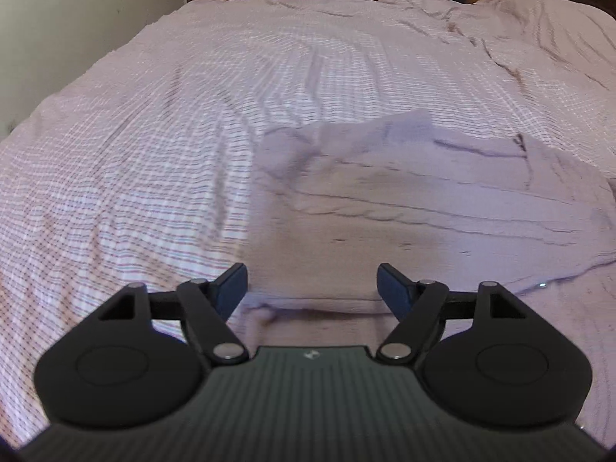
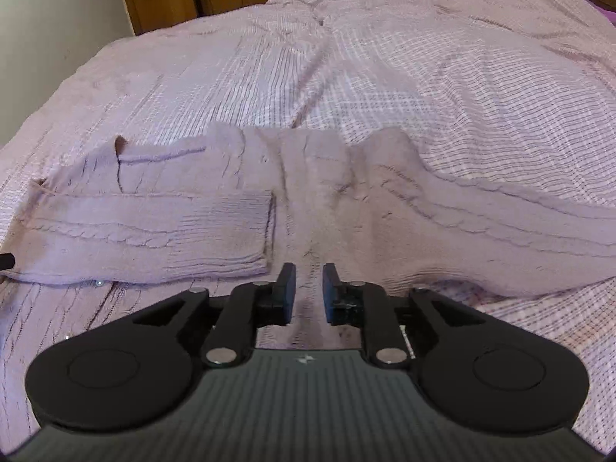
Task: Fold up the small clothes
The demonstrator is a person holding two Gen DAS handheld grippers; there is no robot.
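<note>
The left gripper hangs spread and empty above the lilac cable-knit sweater, which lies on the checked bedspread. One sleeve lies folded across the body, probably to narrow it. The right gripper, jaws narrowly parted and pinching nothing, hovers over the sweater's middle.

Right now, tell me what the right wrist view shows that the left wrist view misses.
Right wrist only: the sleeve folded across the sweater's body, its cuff end plain, and the right gripper, jaws narrowly apart with nothing between them. Left wrist only: the left gripper, jaws wide and empty. Both: the lilac cable-knit sweater on the checked bedspread.
</note>
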